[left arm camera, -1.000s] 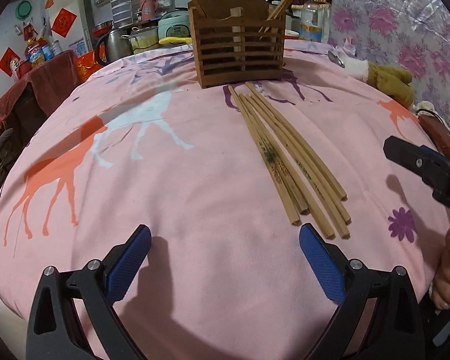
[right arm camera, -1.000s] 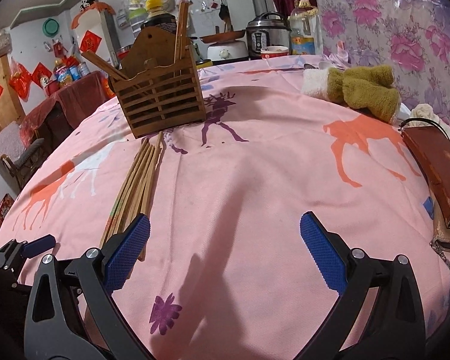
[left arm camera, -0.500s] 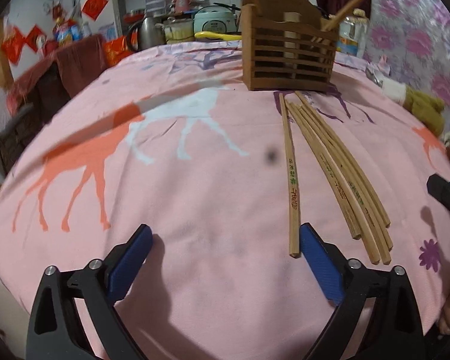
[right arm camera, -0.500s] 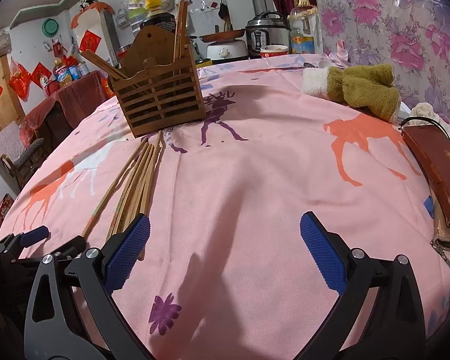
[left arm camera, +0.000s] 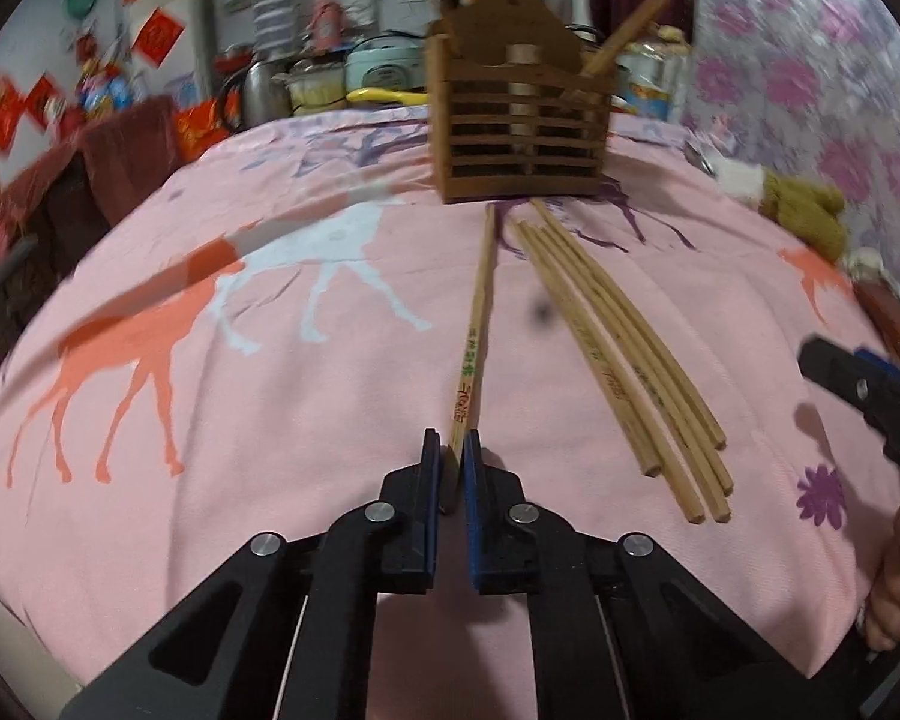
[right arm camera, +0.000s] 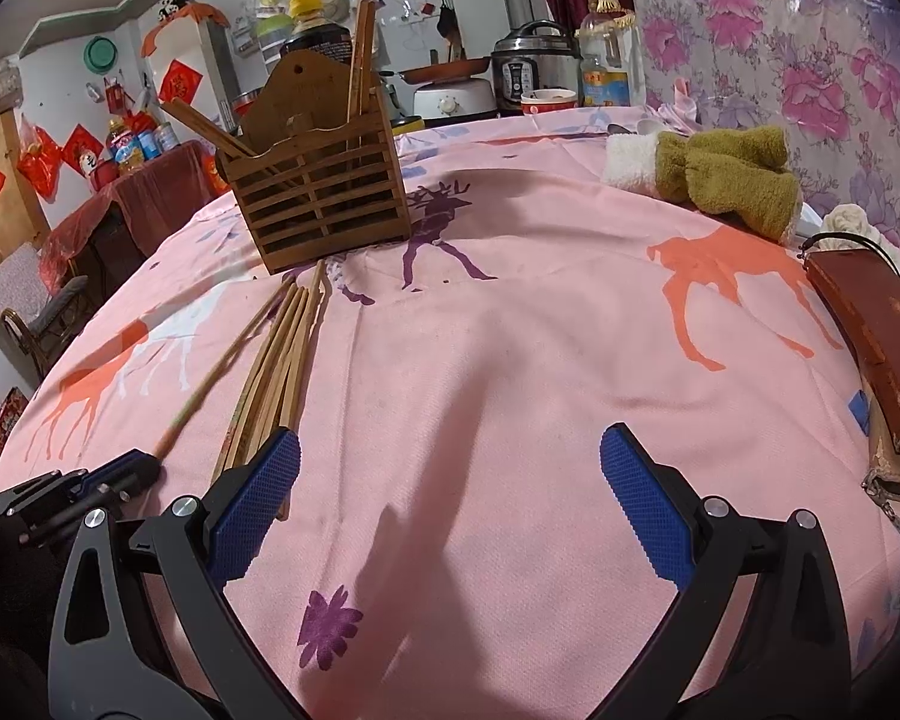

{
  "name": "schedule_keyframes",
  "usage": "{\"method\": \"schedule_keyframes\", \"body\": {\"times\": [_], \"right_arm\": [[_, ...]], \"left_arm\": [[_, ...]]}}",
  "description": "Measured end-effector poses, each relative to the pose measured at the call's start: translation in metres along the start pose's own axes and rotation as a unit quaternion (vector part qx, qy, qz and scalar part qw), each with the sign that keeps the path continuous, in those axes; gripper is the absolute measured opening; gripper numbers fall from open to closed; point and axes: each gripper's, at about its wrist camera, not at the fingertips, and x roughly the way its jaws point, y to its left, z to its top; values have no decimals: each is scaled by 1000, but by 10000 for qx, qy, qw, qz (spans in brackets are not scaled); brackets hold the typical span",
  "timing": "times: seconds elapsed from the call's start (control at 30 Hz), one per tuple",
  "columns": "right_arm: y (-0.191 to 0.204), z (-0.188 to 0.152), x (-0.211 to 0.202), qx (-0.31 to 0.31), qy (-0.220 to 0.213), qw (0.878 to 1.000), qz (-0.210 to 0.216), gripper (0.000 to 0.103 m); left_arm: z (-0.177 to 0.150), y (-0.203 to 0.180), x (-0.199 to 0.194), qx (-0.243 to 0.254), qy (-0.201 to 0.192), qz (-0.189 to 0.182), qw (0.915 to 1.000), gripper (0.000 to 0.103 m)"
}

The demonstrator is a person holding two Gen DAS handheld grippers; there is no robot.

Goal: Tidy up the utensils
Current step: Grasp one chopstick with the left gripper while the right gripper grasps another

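Note:
My left gripper is shut on the near end of one wooden chopstick that lies on the pink tablecloth and points at the slatted wooden utensil holder. Several more chopsticks lie in a bundle just to its right. In the right wrist view the holder stands at the back left with chopsticks in it, the bundle lies in front of it, and the left gripper grips the single chopstick. My right gripper is open and empty above the cloth.
A green and white plush toy lies at the back right. A brown leather case lies along the right edge. Kitchen appliances and bottles stand behind the table. The right gripper's tip shows at the right of the left wrist view.
One chopstick was separated to the left of the bundle. My left gripper moved over its near end and closed on it. The right gripper stayed open and still.

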Motion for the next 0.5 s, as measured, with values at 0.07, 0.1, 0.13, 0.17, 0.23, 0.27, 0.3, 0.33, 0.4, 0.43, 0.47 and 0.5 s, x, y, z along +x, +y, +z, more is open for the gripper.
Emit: {"method": "schedule_keyframes", "body": {"times": [0.07,0.1,0.13,0.17,0.23,0.27,0.3,0.33,0.4,0.43,0.47,0.5], "right_arm": [[4,-1,-1,-145,-37,9999,41,95],[8,-3,-2,-242,-49,9997,70,93],[13,-4,-3,-393,-49,9992,111,85],[20,-7,-3,-584,-16,9981,175,76],[30,-11,-2,-852,48,9959,305,65],[36,-14,-2,-993,78,9944,348,60],[39,-15,-2,-1073,98,9934,386,59],[42,-17,-2,-1145,120,9924,434,57],[45,-19,-2,-1234,150,9910,493,54],[46,-19,-3,-1258,163,9906,518,54],[47,-20,-2,-1289,184,9900,547,54],[47,-21,-2,-1319,200,9894,568,54]], "left_arm": [[0,15,0,-239,37,71,9997,6],[-1,18,0,-265,27,97,9996,6],[-2,21,-1,-268,11,123,9996,6],[-3,22,-2,-256,-16,116,9996,6],[-4,21,-3,-228,-47,138,9996,6],[-5,20,-3,-207,-62,165,9996,6],[-5,19,-3,-188,-87,182,9996,6],[-6,19,-3,-184,-99,181,9996,6],[-6,20,-3,-200,-108,156,9996,6],[-6,21,-3,-207,-109,143,9996,6],[-6,21,-3,-209,-112,139,9996,6],[-6,21,-3,-203,-113,147,9996,6]]}}
